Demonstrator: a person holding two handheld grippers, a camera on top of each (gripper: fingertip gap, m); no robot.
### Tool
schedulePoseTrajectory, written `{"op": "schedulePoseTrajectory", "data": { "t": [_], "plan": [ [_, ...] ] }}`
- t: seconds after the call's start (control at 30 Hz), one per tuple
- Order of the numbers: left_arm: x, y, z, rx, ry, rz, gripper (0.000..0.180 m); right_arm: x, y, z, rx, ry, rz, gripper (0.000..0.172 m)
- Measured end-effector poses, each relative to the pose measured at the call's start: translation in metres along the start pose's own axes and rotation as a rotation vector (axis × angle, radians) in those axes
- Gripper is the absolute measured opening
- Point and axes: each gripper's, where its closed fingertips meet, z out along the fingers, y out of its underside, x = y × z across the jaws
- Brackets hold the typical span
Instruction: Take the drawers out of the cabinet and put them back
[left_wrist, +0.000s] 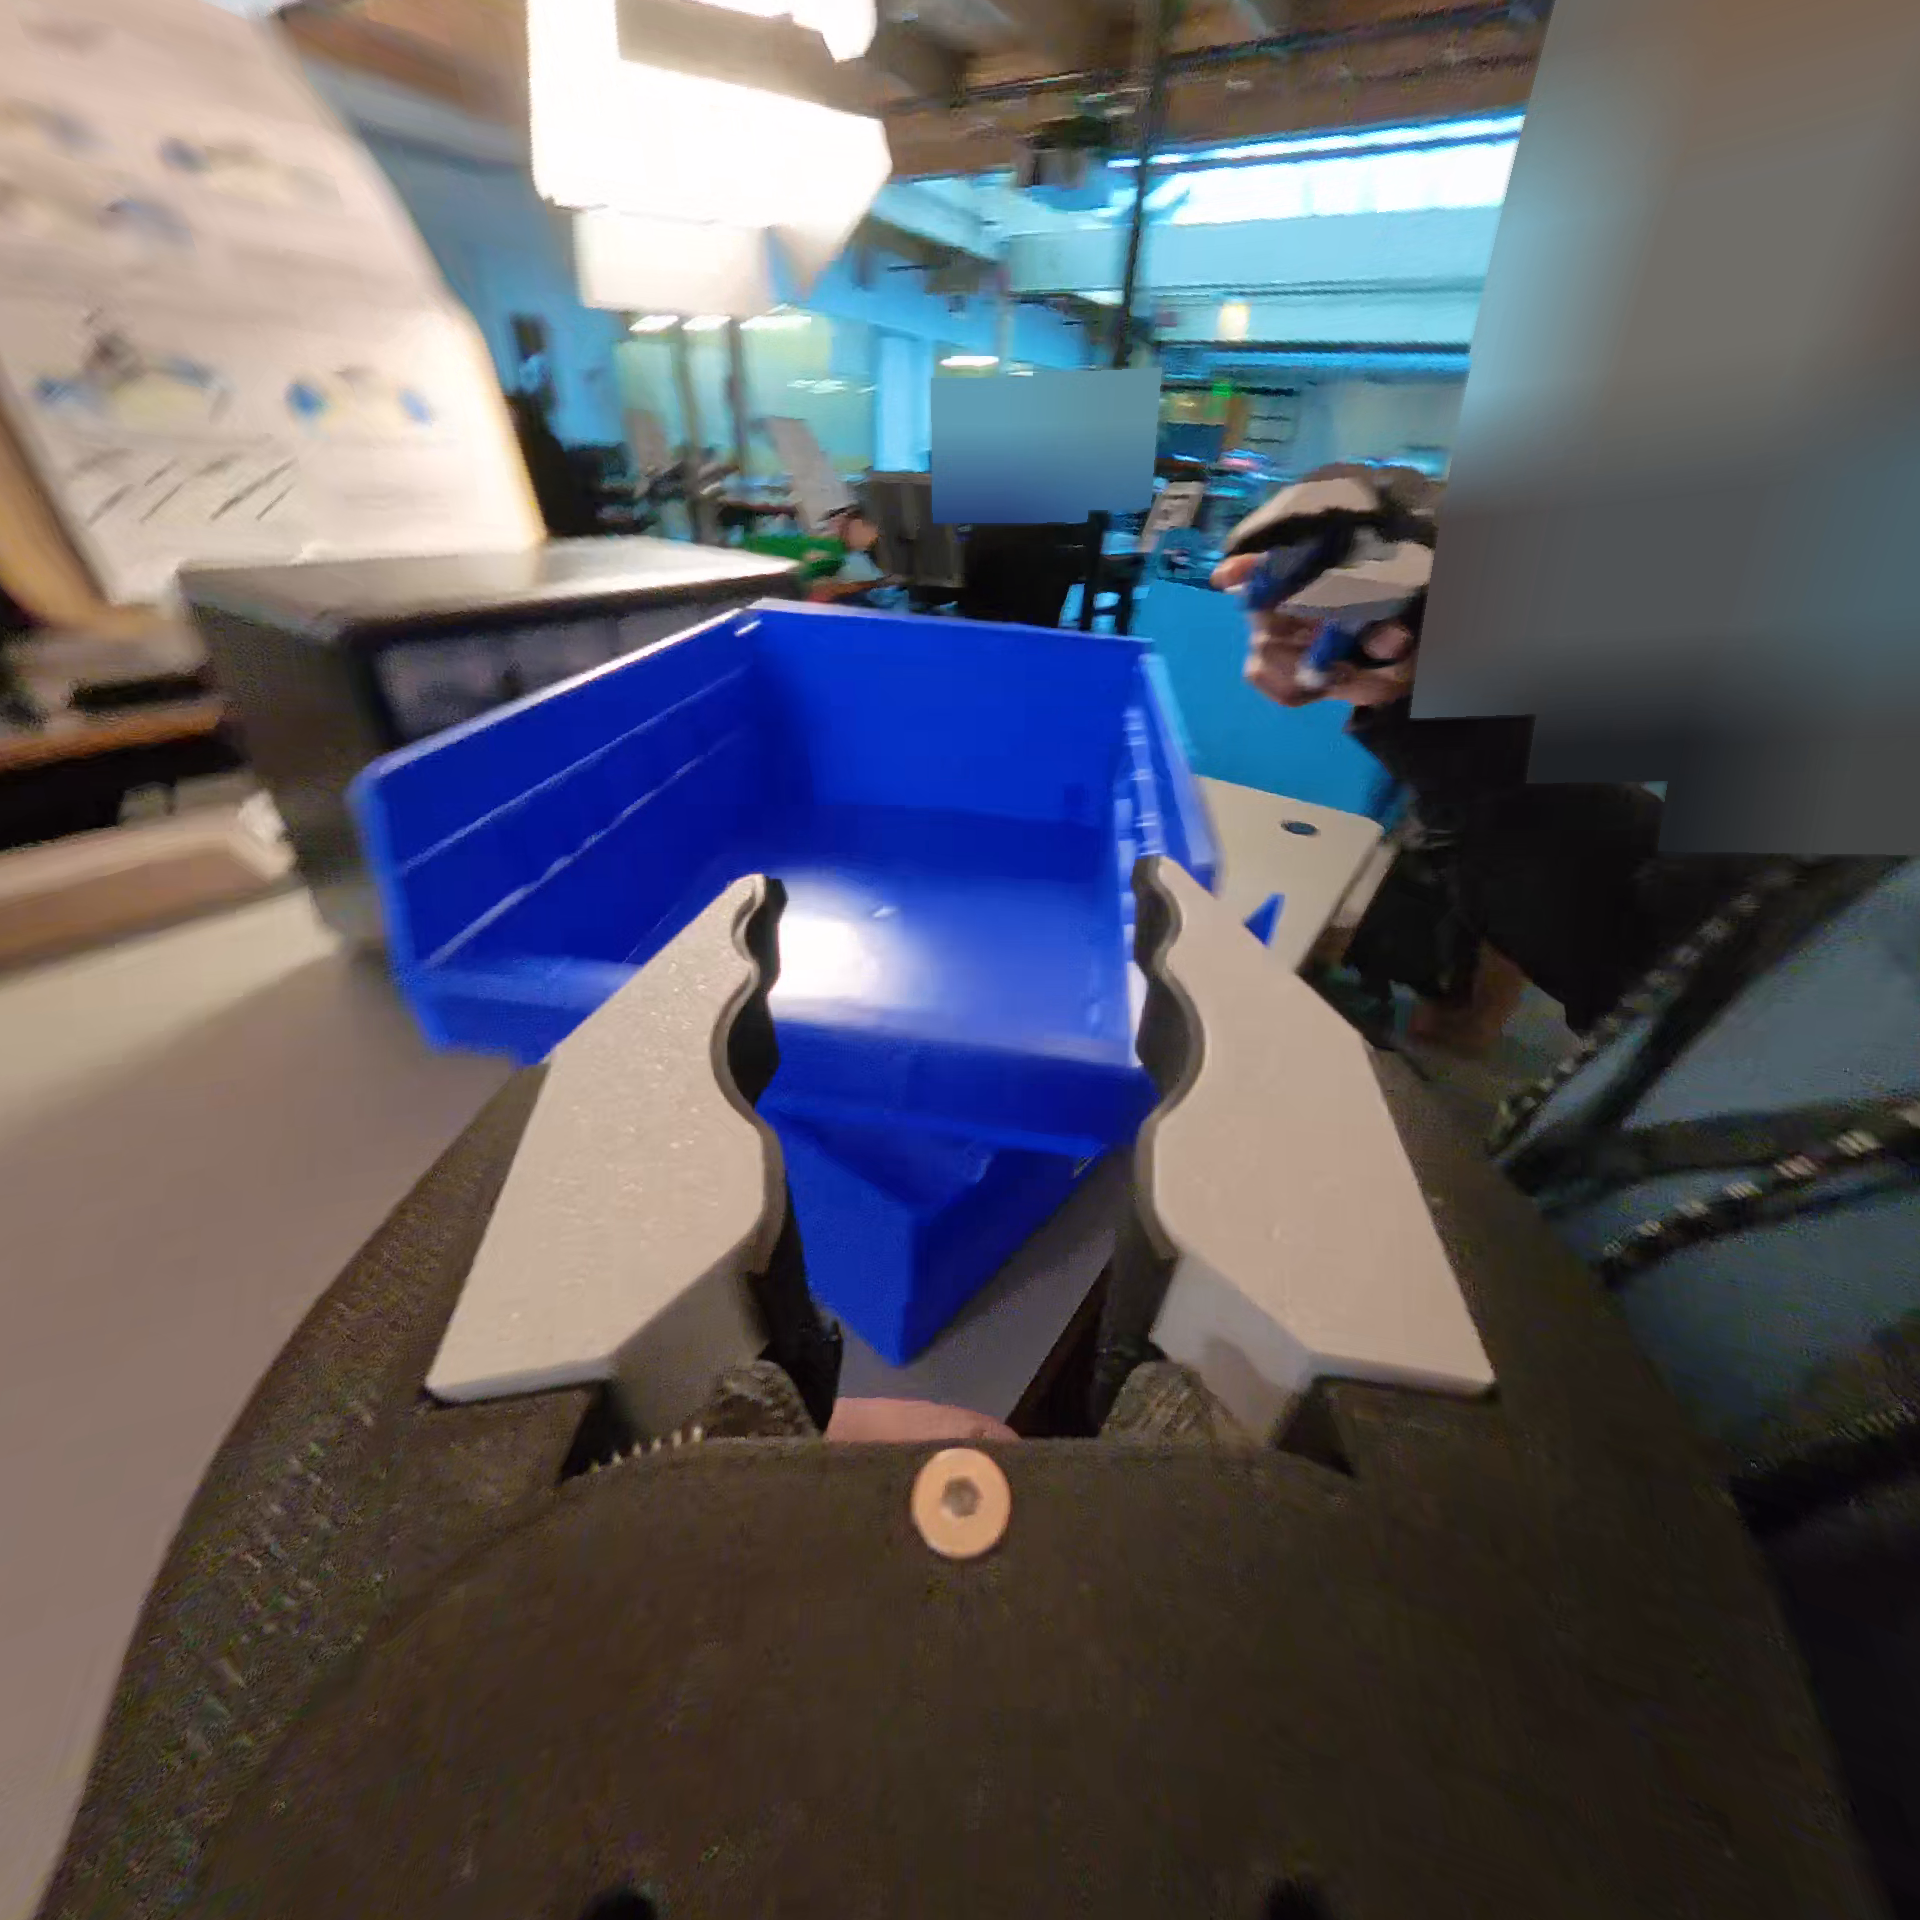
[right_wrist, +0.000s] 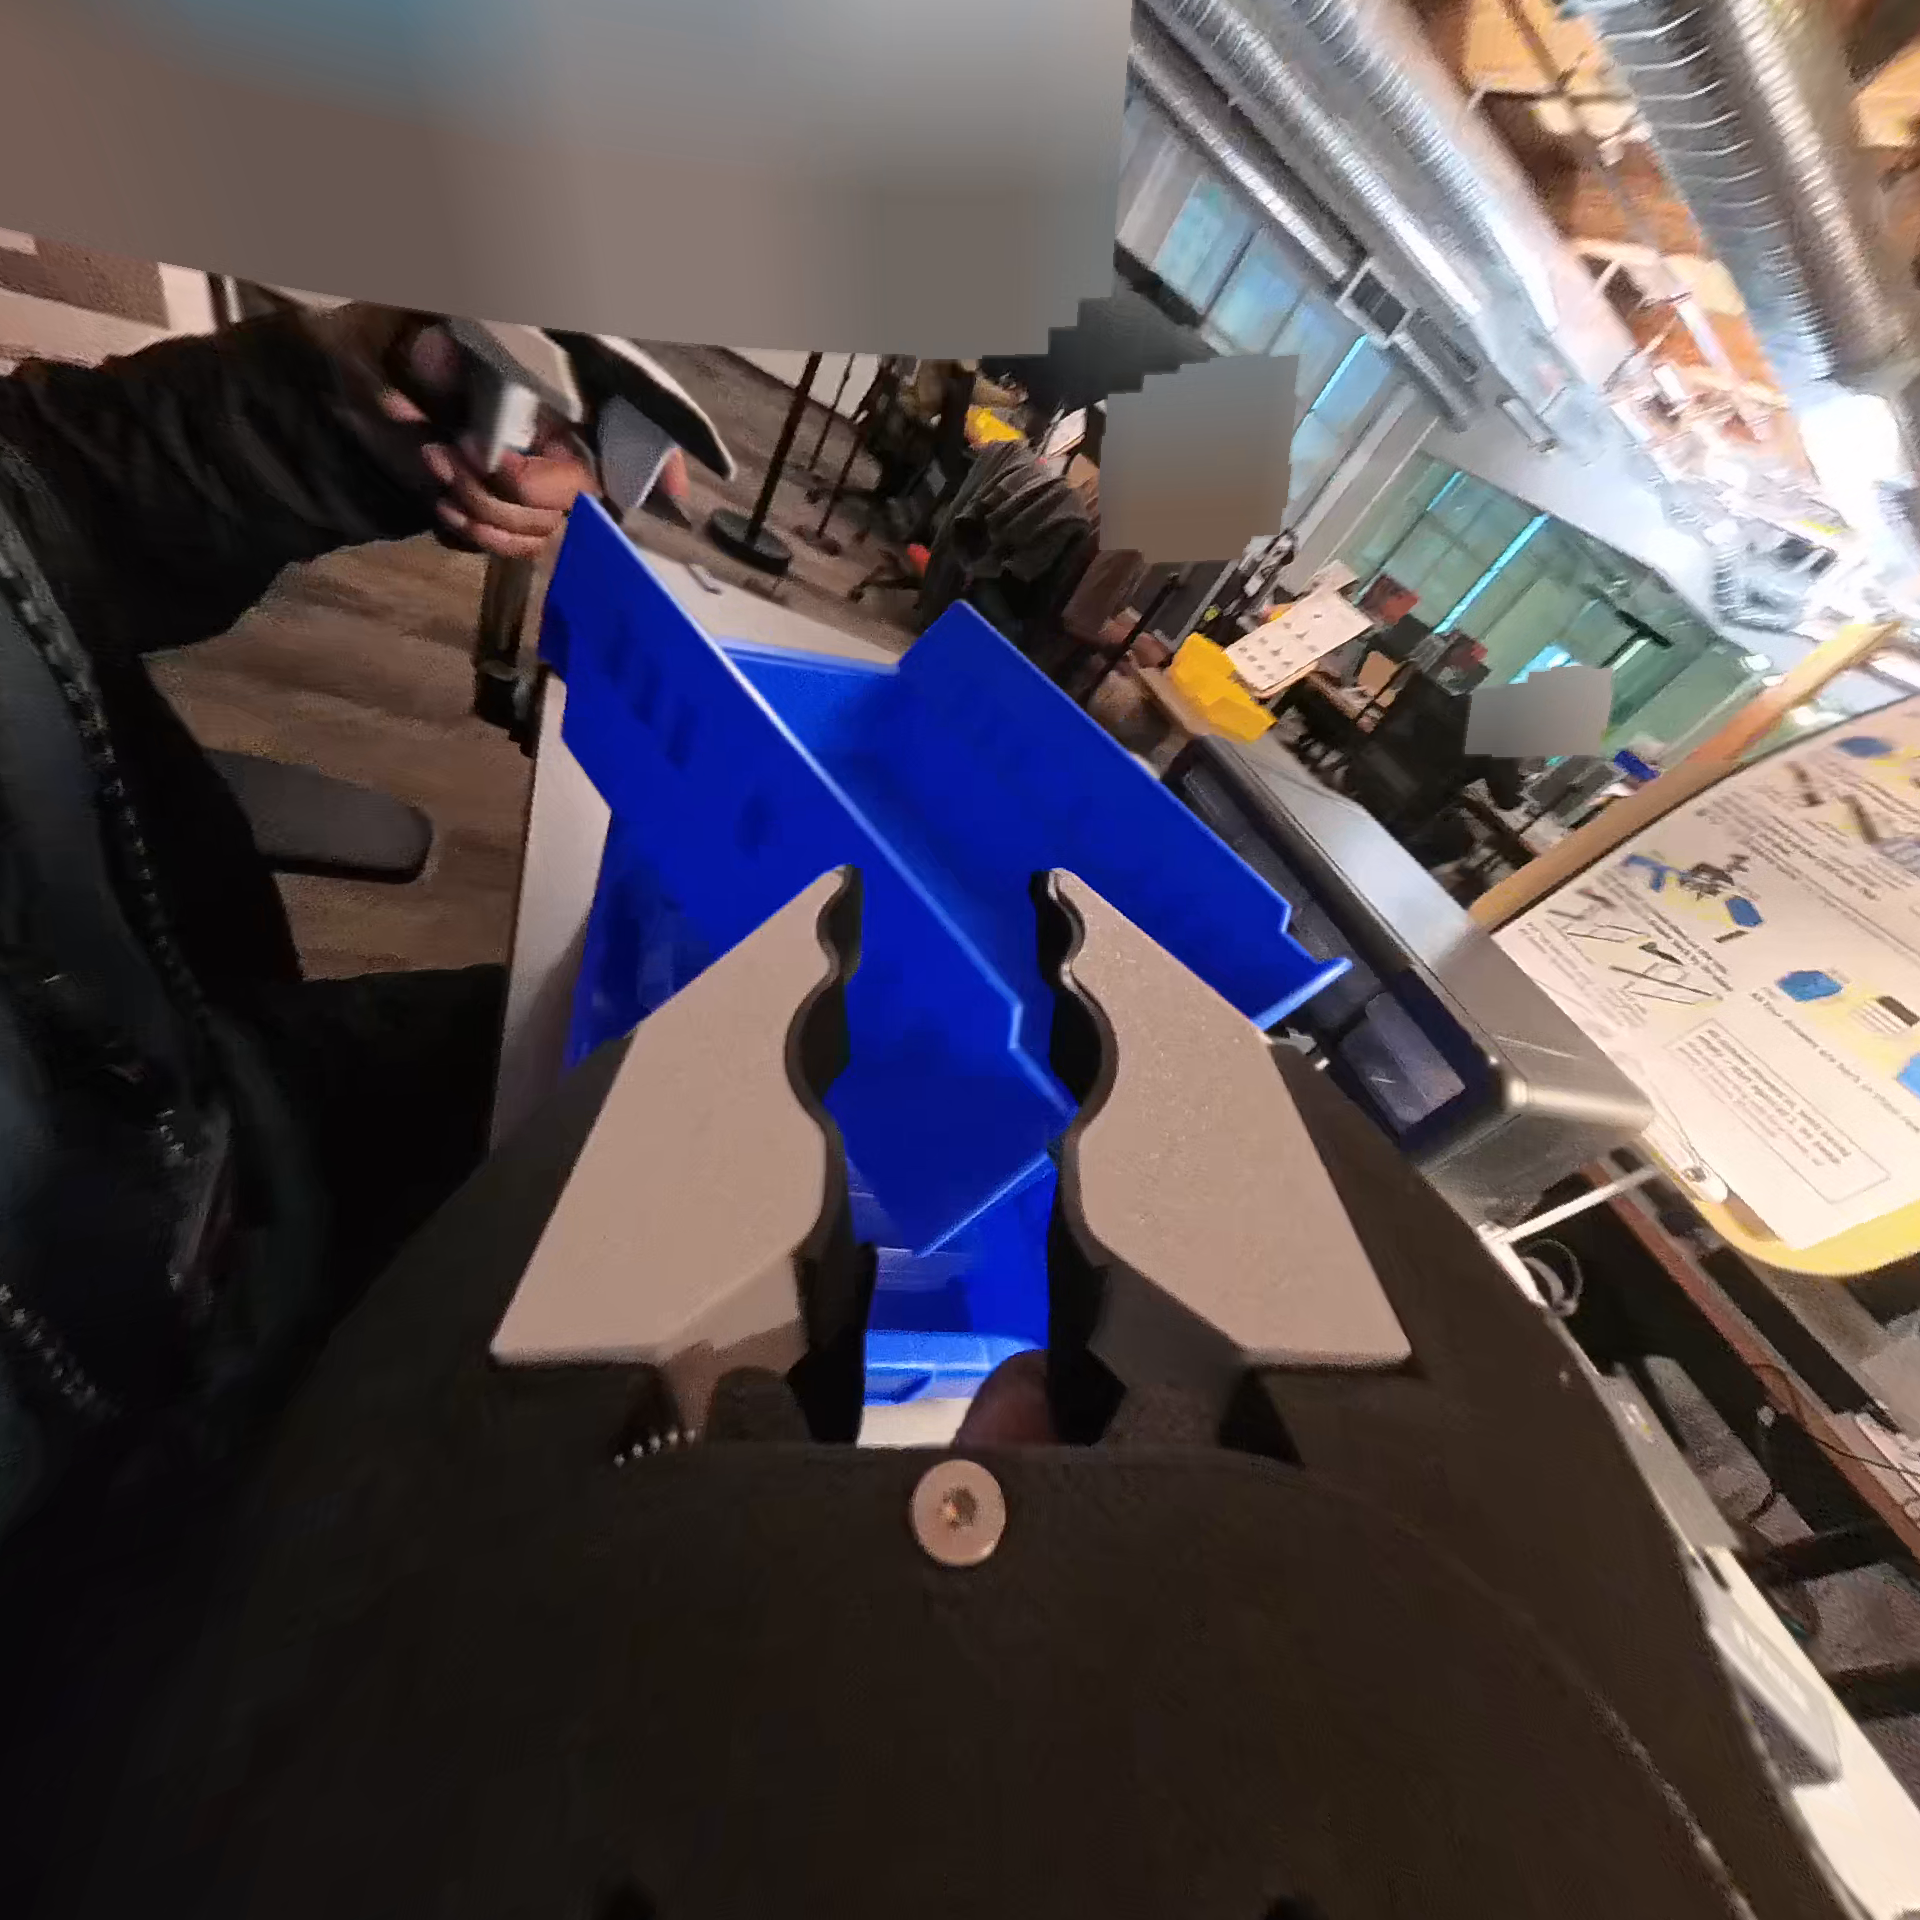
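The blue drawer sits out on the grey table, propped askew over a second blue drawer, with the cabinet behind. Both the left gripper and the right gripper gape open, clamping nothing. The risk: perched unevenly, the drawer could slip off or get nudged by a finger.

Workshop: exposed ceiling ducts, cluttered workbenches.

Blue drawer on table, grey cabinet behind
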Motion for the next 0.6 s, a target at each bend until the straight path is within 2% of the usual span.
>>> {"op": "schedulePoseTrajectory", "data": {
  "t": [0.07, 0.17, 0.3, 0.47, 0.6],
  "plan": [
    [-0.031, 0.014, -0.009, -0.036, -0.104, -0.121, 0.069, 0.008, -0.006, 0.009, -0.046, -0.053, -0.007, 0.043],
    [-0.062, 0.056, -0.007, -0.184, -0.204, -0.250, 0.069, 0.007, -0.002, 0.032, -0.184, -0.155, -0.069, 0.056],
    [-0.074, 0.101, 0.005, -0.333, -0.210, -0.297, 0.069, -0.009, 0.018, 0.059, -0.378, -0.307, -0.163, 0.066],
    [-0.079, 0.119, 0.012, -0.378, -0.177, -0.320, 0.069, -0.023, 0.033, 0.081, -0.532, -0.427, -0.254, 0.063],
    [-0.076, 0.122, 0.016, -0.385, -0.144, -0.313, 0.069, -0.037, 0.051, 0.089, -0.670, -0.519, -0.276, 0.051]
  ]
}}
